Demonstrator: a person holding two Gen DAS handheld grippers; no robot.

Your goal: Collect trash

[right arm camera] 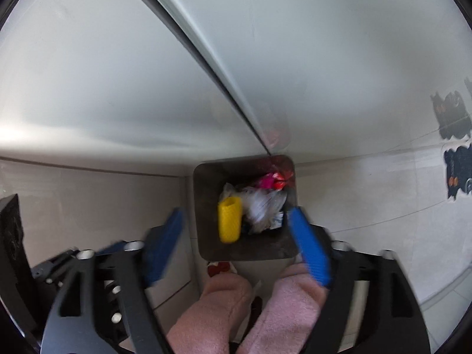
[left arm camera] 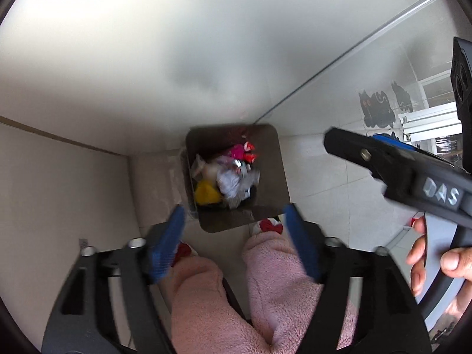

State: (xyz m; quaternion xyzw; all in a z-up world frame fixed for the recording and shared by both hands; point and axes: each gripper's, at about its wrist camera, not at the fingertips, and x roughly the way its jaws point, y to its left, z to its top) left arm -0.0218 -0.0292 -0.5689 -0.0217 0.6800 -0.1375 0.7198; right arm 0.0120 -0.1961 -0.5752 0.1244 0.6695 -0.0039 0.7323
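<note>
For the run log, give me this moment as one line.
left gripper: open, empty | right gripper: open, empty | both above bin | bin holds trash

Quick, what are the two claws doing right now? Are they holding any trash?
Left gripper: open, holding nothing.
Right gripper: open, holding nothing, above the trash bin.

Plain white wall [left arm camera: 147, 59], pale tiled floor [left arm camera: 339, 177] in soft daylight, glass door with black cat stickers [left arm camera: 374, 109], beige skirting board [left arm camera: 59, 138]
</note>
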